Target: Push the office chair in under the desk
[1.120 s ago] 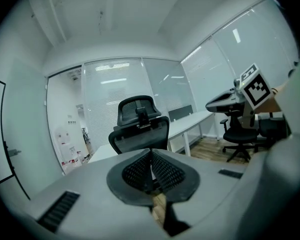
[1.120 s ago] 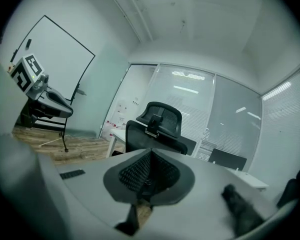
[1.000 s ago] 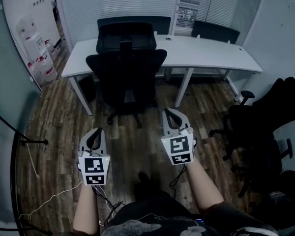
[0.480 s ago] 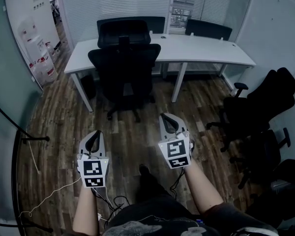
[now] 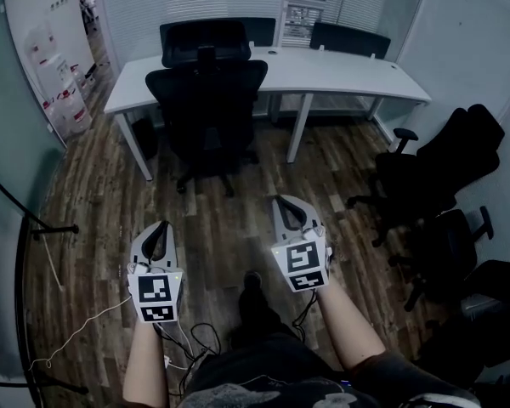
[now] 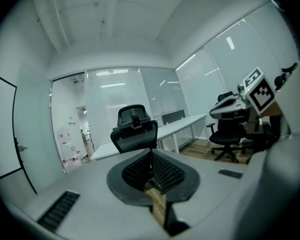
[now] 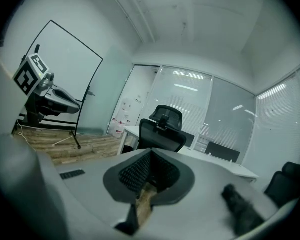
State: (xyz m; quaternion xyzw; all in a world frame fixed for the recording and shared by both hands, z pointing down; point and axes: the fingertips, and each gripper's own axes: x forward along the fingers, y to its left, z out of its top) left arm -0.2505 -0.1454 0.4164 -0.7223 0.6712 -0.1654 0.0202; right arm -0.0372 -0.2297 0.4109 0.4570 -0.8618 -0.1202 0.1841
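Observation:
The black office chair (image 5: 206, 100) stands on the wood floor in front of the white desk (image 5: 348, 73), its back towards me and its seat partly under the desk's left end. My left gripper (image 5: 159, 229) and right gripper (image 5: 283, 202) are held side by side, well short of the chair, both shut and empty. In the left gripper view the chair (image 6: 135, 131) and desk (image 6: 182, 125) lie ahead beyond the shut left gripper (image 6: 151, 157). The right gripper view shows the chair (image 7: 162, 130) past the shut right gripper (image 7: 150, 156).
Two more black chairs (image 5: 425, 181) crowd the right side. Another chair (image 5: 350, 39) sits behind the desk. A black stand (image 5: 34, 228) and a loose cable (image 5: 76, 338) lie at the left. Boxes and bottles (image 5: 64, 100) stand by the left wall.
The chair and desk have slid upward in the head view and look slightly smaller. Both grippers sit a little lower in the picture, still shut and side by side.

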